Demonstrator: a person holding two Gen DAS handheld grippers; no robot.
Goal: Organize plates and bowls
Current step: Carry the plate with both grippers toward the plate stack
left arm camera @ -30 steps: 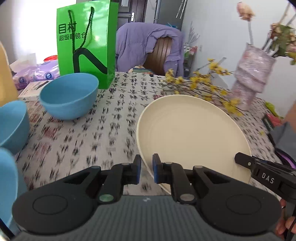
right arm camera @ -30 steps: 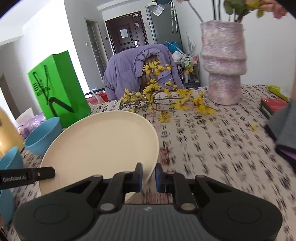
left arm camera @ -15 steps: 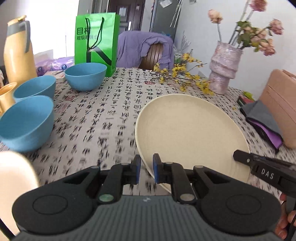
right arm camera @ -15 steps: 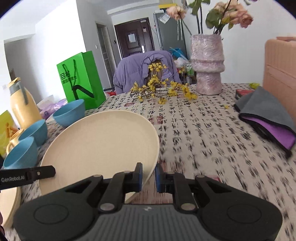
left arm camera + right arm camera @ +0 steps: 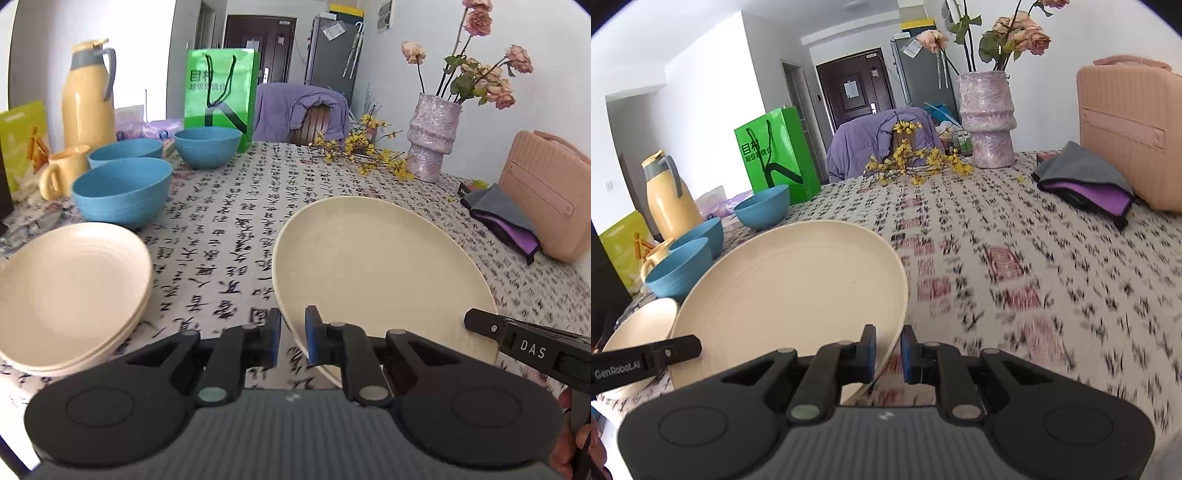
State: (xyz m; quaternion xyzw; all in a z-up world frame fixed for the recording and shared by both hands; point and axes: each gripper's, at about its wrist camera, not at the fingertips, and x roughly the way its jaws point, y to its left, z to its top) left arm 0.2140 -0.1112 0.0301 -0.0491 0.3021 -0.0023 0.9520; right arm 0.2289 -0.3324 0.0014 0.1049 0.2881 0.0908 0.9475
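The cream plate [image 5: 380, 273] is up off the table, pinched from both sides: the left gripper [image 5: 292, 341] has its fingers nearly closed on the plate's near-left rim, and the right gripper [image 5: 888, 349] is clamped the same way on the near-right rim. It's round, so there's no real long axis; its face is up and tilted toward the cameras, far edge higher than the near edge.

What I'd worry about: both grips are only on thin rim, so if one hand moves faster or twists, the plate could pop out of a pinch and drop onto the patterned tablecloth [image 5: 229, 221].

Just left sits the stack of cream plates [image 5: 70, 291], probably where this one goes; coming in off-centre could knock it crooked. Further back left are three blue bowls [image 5: 122, 190], near enough to clip on a wide swing.
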